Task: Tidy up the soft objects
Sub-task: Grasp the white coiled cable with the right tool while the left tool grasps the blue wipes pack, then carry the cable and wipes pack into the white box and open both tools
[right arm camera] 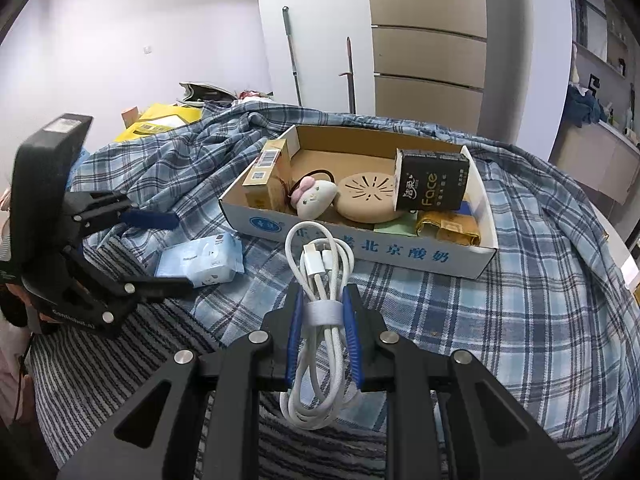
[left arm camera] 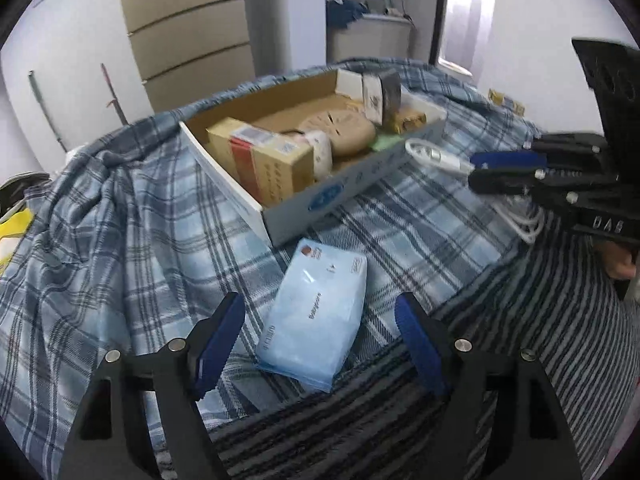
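The left tongs (left arm camera: 320, 344) stand open astride the blue wipes pack (left arm camera: 316, 312) lying on the plaid blanket (left arm camera: 120, 240); they should close squarely across its middle. The right tongs (right arm camera: 322, 320) grip the coiled white cable (right arm camera: 320, 280), the cardboard tray (right arm camera: 360, 252) at 12 o'clock.

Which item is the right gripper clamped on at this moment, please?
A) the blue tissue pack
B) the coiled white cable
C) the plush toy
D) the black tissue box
B: the right gripper has both blue pads pressed against the coiled white cable at its strap.
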`<state>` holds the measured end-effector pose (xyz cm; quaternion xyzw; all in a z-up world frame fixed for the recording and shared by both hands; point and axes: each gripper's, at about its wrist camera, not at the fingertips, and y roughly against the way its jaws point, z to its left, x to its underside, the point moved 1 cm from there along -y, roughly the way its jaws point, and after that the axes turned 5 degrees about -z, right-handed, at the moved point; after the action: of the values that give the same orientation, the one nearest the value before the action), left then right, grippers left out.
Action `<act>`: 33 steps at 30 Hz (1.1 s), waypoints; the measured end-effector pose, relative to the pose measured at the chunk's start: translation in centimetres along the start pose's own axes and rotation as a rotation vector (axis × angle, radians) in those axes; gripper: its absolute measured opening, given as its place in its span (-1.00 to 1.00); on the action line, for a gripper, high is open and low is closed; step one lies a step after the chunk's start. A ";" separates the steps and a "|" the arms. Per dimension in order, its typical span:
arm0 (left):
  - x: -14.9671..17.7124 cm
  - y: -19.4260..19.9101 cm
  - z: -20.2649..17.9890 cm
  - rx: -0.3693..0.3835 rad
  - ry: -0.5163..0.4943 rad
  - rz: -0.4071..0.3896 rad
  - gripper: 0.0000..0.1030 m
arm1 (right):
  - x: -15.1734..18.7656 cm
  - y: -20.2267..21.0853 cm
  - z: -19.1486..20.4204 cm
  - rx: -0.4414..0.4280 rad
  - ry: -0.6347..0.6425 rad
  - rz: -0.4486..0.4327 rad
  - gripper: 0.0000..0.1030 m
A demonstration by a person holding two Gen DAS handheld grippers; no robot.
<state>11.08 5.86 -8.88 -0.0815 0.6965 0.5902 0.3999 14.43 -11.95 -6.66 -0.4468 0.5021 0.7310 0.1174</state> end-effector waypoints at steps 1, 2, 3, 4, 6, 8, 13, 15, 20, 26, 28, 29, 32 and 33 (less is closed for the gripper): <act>0.1 -0.3 0.1 0.007 0.003 0.006 0.54 | 0.0 0.0 -0.1 -0.001 -0.002 0.000 -0.62; 0.2 -0.5 0.2 0.013 0.013 0.013 0.48 | 0.0 0.0 -0.1 -0.001 -0.001 -0.001 -0.62; 0.3 -0.6 0.3 0.019 0.016 0.016 0.38 | 0.0 0.0 -0.1 0.001 -0.001 -0.001 -0.62; 0.3 -0.6 0.3 0.024 0.018 0.017 0.32 | 0.0 0.0 -0.1 0.001 0.000 -0.001 -0.62; 0.3 -0.8 0.3 0.018 0.019 0.026 0.19 | 0.0 -0.1 -0.1 -0.002 0.000 0.005 -0.62; 0.4 -0.9 0.4 0.009 0.022 0.028 0.02 | 0.0 -0.3 -0.1 -0.004 0.005 0.015 -0.62; 0.4 -0.6 0.6 0.020 0.037 0.023 -0.14 | 0.1 0.0 0.1 0.017 0.007 -0.001 -0.62; 0.5 -0.5 0.4 0.010 0.028 0.023 -0.15 | 0.0 0.1 0.1 0.014 0.004 -0.006 -0.62; 0.5 0.8 -0.6 -0.026 0.007 -0.018 -0.18 | 0.0 0.1 -0.1 0.014 -0.011 -0.008 -0.62; 0.7 3.5 -2.0 -0.035 0.031 -0.085 -0.18 | -0.1 0.5 -0.3 0.013 -0.015 -0.020 -0.62; 0.6 4.5 -2.7 -0.025 0.045 -0.113 -0.18 | -0.1 0.7 -0.3 0.016 -0.014 -0.026 -0.62; 0.5 5.1 -3.1 -0.029 0.049 -0.132 -0.18 | -0.2 0.9 -0.3 0.019 -0.015 -0.034 -0.62; -0.3 6.6 -4.3 -0.047 0.056 -0.189 -0.18 | -0.7 1.7 -0.3 0.034 -0.020 -0.062 -0.62; -0.7 7.2 -4.7 -0.048 0.063 -0.212 -0.18 | -0.9 1.9 -0.3 0.037 -0.024 -0.069 -0.62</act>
<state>5.15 3.53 -3.02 -0.1827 0.6819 0.5582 0.4358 13.93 -12.85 -4.84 -0.4530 0.4984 0.7223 0.1568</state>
